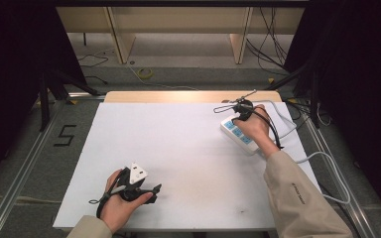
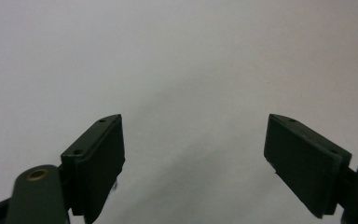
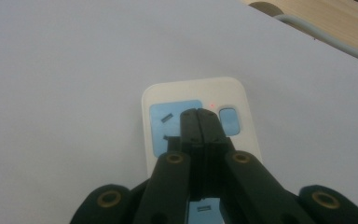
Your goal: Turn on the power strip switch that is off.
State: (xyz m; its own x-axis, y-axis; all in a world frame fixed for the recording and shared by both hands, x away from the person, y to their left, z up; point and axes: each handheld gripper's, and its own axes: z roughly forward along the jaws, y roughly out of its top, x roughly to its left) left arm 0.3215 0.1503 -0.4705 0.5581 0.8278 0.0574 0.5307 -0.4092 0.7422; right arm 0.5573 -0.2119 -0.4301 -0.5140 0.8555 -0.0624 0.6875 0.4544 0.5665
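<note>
From the high view, a white plastic power strip with blue socket faces (image 1: 239, 134) lies near the far right corner of the white table sheet (image 1: 178, 148), its pale grey cable (image 1: 327, 168) looping off past the right edge. The right gripper (image 1: 241, 110) sits over the strip's far end, held from the near side by the right hand (image 1: 255, 126). The left gripper (image 1: 141, 189) rests well apart from the strip, near the sheet's front edge, with bare sheet between them.

In the left gripper view, the 2 black jaws stand wide apart over bare sheet, holding nothing.

In the right gripper view, the 2 jaws are pressed together with nothing between them, tips over the strip's end socket, just beside the blue switch (image 3: 229, 120); a small red light (image 3: 212, 105) glows there. I judge this a switch-pressing step; next, the tips would shift sideways onto the switch. The strip's end lies close to the sheet's far edge, leaving little room beyond.
</note>
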